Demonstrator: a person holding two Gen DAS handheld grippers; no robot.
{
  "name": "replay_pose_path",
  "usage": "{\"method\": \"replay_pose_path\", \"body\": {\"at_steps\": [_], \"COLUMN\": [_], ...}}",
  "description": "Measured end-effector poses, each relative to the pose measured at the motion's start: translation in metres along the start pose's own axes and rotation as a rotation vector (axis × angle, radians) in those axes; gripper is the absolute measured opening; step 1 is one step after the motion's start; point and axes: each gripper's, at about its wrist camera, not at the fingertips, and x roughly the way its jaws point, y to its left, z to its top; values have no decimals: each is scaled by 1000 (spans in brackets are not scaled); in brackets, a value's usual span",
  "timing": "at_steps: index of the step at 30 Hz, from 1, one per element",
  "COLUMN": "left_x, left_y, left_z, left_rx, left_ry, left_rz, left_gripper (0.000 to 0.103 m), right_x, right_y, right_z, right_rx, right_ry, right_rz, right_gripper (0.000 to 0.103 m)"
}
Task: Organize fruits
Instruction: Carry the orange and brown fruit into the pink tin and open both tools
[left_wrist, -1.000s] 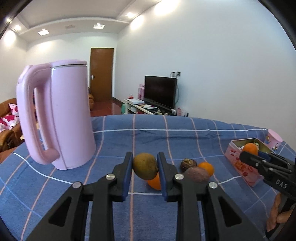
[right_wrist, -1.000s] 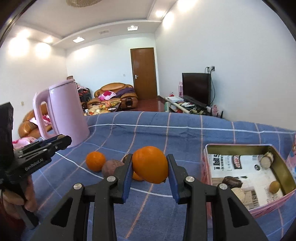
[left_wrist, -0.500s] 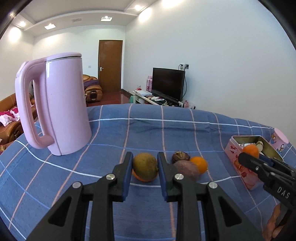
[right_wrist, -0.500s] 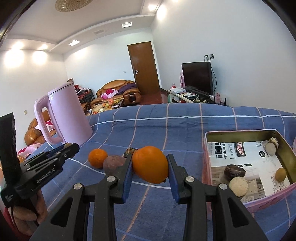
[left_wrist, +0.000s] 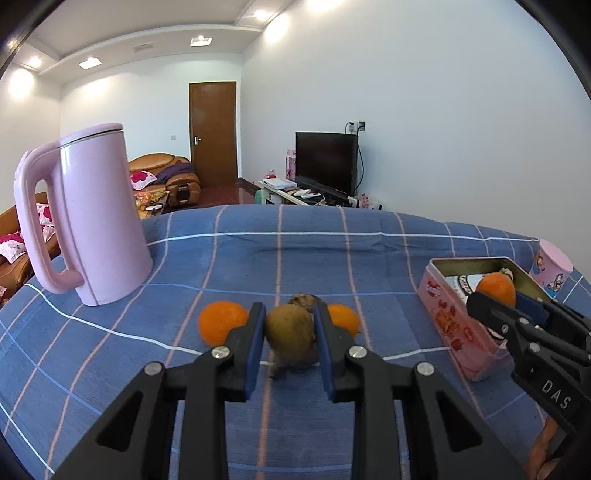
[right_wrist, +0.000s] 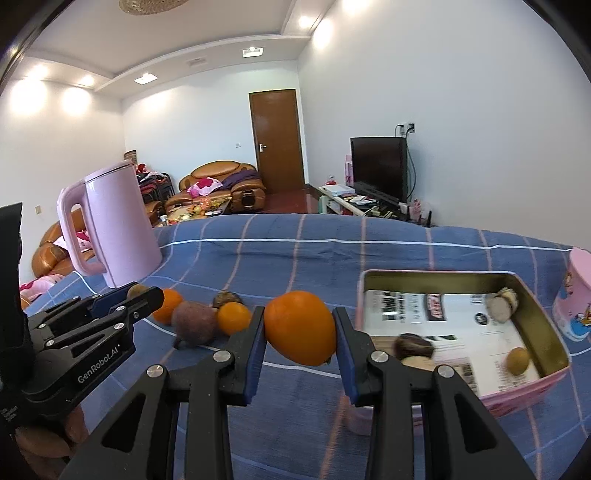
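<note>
My left gripper (left_wrist: 289, 328) is shut on a greenish-brown fruit (left_wrist: 290, 329), held above the blue checked cloth. My right gripper (right_wrist: 300, 334) is shut on an orange (right_wrist: 300, 326), just left of the pink tin box (right_wrist: 532, 391); it also shows in the left wrist view (left_wrist: 506, 301) over the box (left_wrist: 448, 317). On the cloth lie two oranges (left_wrist: 221, 322) (left_wrist: 345, 317), a purple-brown fruit (right_wrist: 194, 322) and a dark brown one (right_wrist: 226, 298). The box holds several small fruits (right_wrist: 517, 361).
A tall pink kettle (left_wrist: 88, 218) stands at the left of the table. A pink cup (right_wrist: 575, 295) stands right of the box. The table's far edge (left_wrist: 295, 208) faces a room with a sofa, TV and door.
My left gripper has moved right and lower over the loose fruits, still holding its fruit. My right gripper with the orange has moved closer to the box.
</note>
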Motion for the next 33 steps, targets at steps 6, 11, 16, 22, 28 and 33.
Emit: {"method": "replay_pose_path", "body": {"at_steps": [6, 11, 16, 22, 28, 33], "left_x": [2, 3, 4, 5, 7, 7], "left_y": [-23, -40, -57, -81, -100, -124], "left_z": [-1, -1, 0, 3, 6, 10], "left_rx": [9, 16, 25, 45, 43, 74], "left_ry": [10, 19, 14, 7, 8, -2], "left_rz": [-12, -38, -53, -86, -137, -177], "left_gripper": [28, 28, 28, 28, 28, 28], "right_x": [-8, -11, -16, -20, -27, -35], "right_y": [-21, -36, -51, -73, -103, -135], "right_z": [0, 3, 5, 9, 13, 17], "right_rx": [0, 7, 9, 32, 57, 99], "right_ry": [-15, -30, -53, -65, -87, -110], "right_rz": [-38, -65, -104, -138, -205, -276], "right_gripper": [37, 37, 37, 37, 37, 37]}}
